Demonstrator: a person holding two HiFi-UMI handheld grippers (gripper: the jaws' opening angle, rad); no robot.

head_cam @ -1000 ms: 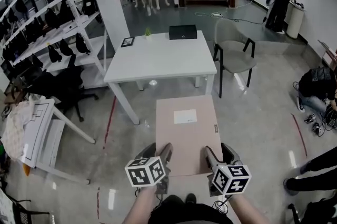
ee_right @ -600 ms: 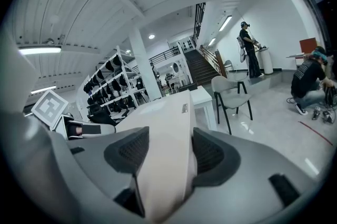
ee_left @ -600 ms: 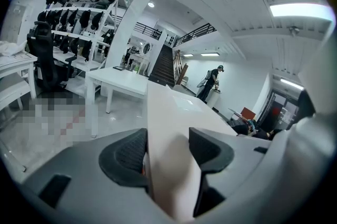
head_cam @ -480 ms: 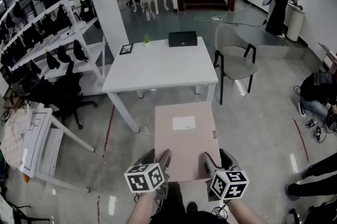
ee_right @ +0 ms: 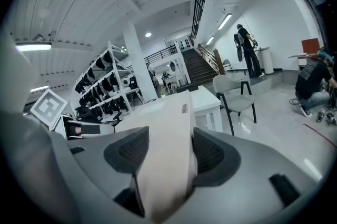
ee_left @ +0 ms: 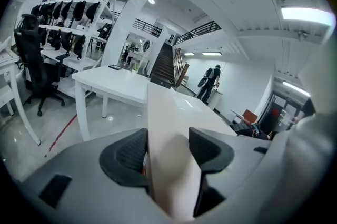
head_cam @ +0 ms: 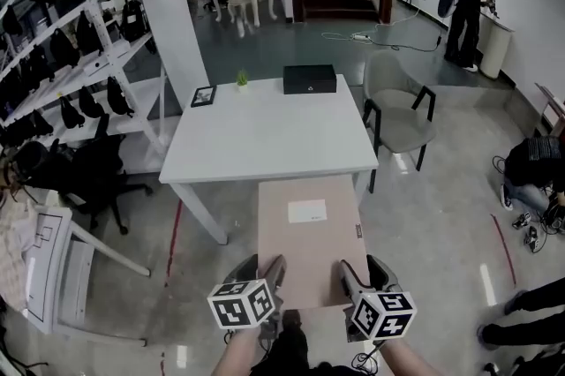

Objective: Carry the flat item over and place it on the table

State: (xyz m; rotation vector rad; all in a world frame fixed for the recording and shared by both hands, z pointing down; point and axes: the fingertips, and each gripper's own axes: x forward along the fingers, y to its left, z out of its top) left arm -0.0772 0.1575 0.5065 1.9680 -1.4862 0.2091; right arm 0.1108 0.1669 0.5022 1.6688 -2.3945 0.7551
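The left gripper [head_cam: 269,266] and right gripper [head_cam: 356,268] clamp the near edge of the flat beige cardboard box [head_cam: 307,237], whose long axis points up-frame at the white rectangular table [head_cam: 265,136].

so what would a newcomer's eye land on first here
A flat tan cardboard box fills the middle of the head view, clamped at its near edge by the left gripper and the right gripper. Just ahead stands a white table with a black box at its far edge.

left tool [head_cam: 276,265], right tool [head_cam: 346,270], clamping flat item [head_cam: 308,244]
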